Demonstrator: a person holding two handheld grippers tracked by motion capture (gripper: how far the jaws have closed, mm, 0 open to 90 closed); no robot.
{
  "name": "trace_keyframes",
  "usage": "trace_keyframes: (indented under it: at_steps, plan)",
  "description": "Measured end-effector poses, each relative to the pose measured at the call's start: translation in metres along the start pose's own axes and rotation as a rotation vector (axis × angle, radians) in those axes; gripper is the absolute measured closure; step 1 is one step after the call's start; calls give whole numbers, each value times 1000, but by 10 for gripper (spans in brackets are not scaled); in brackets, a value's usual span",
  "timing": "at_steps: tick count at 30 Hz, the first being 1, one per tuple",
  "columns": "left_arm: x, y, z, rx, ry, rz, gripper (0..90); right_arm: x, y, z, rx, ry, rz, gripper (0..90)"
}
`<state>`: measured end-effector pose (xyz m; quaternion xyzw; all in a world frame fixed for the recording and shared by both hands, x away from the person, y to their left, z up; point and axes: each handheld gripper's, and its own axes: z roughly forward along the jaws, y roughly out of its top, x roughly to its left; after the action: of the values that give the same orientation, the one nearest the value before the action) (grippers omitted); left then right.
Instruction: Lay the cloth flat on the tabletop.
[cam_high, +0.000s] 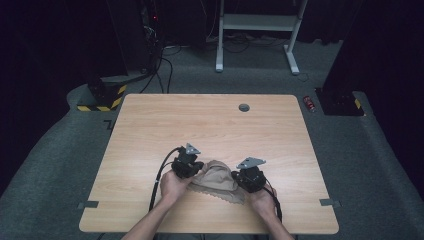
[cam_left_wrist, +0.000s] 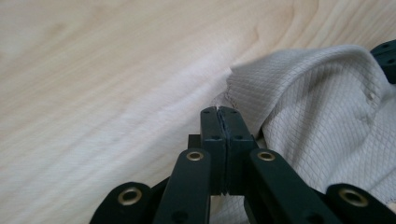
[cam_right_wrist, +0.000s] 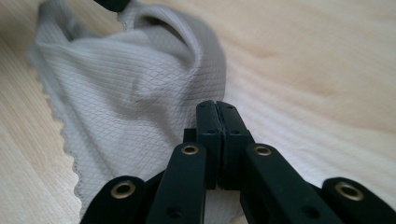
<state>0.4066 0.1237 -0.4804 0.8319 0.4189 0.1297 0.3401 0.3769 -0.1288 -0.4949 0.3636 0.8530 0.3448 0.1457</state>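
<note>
A beige waffle-weave cloth (cam_high: 217, 180) lies bunched on the wooden table (cam_high: 200, 120) near its front edge, between my two grippers. My left gripper (cam_high: 196, 167) pinches the cloth's left end. In the left gripper view its jaws (cam_left_wrist: 218, 110) are pressed together and the cloth (cam_left_wrist: 317, 116) spreads away to the right. My right gripper (cam_high: 236, 176) grips the cloth's right end. In the right gripper view its jaws (cam_right_wrist: 215, 103) are shut too, and the cloth (cam_right_wrist: 130, 102) rises in a fold toward the other gripper (cam_right_wrist: 112, 3).
A round grey grommet (cam_high: 244, 107) sits near the table's far edge. Tape strips mark the left (cam_high: 88, 204) and right (cam_high: 329, 202) front corners. On the floor beyond stand a white desk frame (cam_high: 257, 22), a striped base (cam_high: 102, 97) and a red can (cam_high: 310, 103).
</note>
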Motion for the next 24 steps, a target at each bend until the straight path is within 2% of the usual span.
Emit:
trace_keyframes:
  at_steps: [5,7,10,12,14,16,18,21,22,24]
  plan:
    - [13,10,-32,-129,34,-14,894,-4,6,-20,-86,-40,-8,888]
    - [20,9,-42,-162,51,-25,893,-6,5,-26,-112,-54,-14,888]
    - [26,-1,-41,-133,46,-38,891,-6,0,-28,-109,-57,-17,888]
    - [27,-12,-34,-88,52,-29,889,-5,-7,-24,-67,-34,-26,887]
    - [28,-22,-28,-55,41,-33,886,-3,-15,-17,-16,-4,-41,880]
    - [27,-28,-24,-43,19,-50,880,0,-21,-12,16,8,-66,832]
    - [27,-29,-23,-45,7,-61,853,1,-21,-12,-3,5,-56,751]
    - [26,-25,-24,-58,-17,-75,737,-5,-12,-17,-63,0,8,699]
    - [25,-23,-24,-60,-9,-72,696,-7,-8,-18,-70,1,31,690]
    - [23,-20,-22,-51,-17,-79,654,-10,-1,-14,-66,-14,39,664]
